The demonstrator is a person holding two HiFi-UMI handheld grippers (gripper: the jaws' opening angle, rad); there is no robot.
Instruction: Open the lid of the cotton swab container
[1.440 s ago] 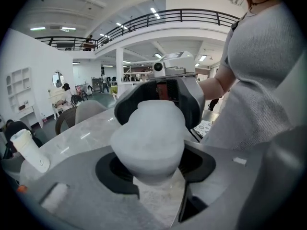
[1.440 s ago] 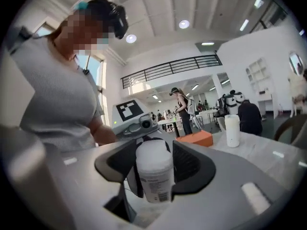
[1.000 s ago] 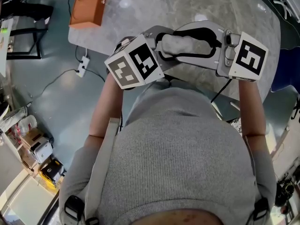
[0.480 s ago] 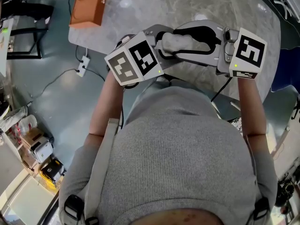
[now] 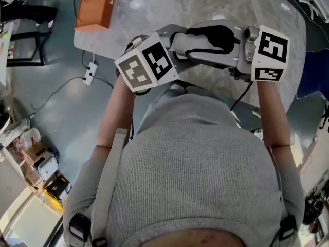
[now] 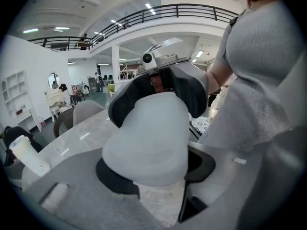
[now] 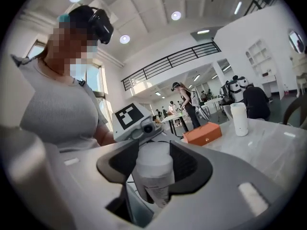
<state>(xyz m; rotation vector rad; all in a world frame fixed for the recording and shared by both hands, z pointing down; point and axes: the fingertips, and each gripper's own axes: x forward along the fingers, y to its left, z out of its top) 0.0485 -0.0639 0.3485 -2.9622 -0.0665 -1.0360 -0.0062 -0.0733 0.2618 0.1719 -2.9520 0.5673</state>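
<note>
Since a second ago my right gripper (image 7: 154, 166) has rolled about its own axis. At the upper right of the head view its marker cube (image 5: 270, 53) now shows a second face, and a black pad (image 5: 213, 37) covers the pale body seen before. I judge this to be the twist on the lid (image 7: 154, 157), jaws wide but clamped on it. My left gripper (image 6: 152, 171) has not moved and clamps the cotton swab container (image 6: 146, 138), held up between both tools at frame centre. The pads hide the lid seam in every view, so I cannot tell whether it has loosened.
</note>
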